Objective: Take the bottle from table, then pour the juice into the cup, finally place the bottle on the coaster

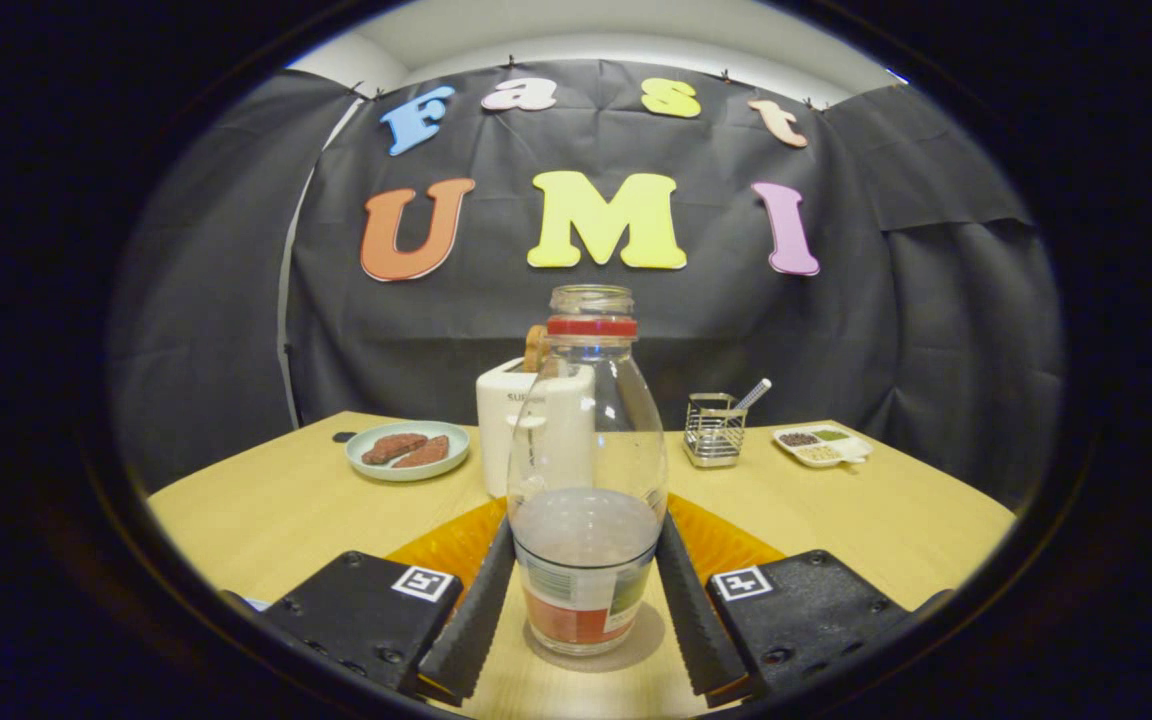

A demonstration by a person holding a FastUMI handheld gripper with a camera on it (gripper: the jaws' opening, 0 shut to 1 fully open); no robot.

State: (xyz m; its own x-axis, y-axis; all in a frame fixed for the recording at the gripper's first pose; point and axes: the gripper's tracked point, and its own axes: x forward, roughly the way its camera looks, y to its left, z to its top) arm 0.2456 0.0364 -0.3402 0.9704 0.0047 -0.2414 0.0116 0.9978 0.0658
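Note:
A clear glass bottle [586, 450] with a red ring at its neck and no cap stands upright on the wooden table [266, 520], between my fingers. Pale liquid fills its lower part, above a label near the base. My gripper [586, 525] has one finger on each side of the bottle, and both fingertips [498, 560] press against the glass at its widest part. An orange ribbed surface [441, 545] lies low on both sides of the bottle, outside the fingers. I cannot tell whether it is the coaster.
Just beyond the bottle stands a white toaster [511, 430] with a slice in it. A pale green plate [408, 450] with two brown pieces lies to its left. A wire holder [714, 430] and a small white divided dish [823, 445] sit to the right, near the far edge.

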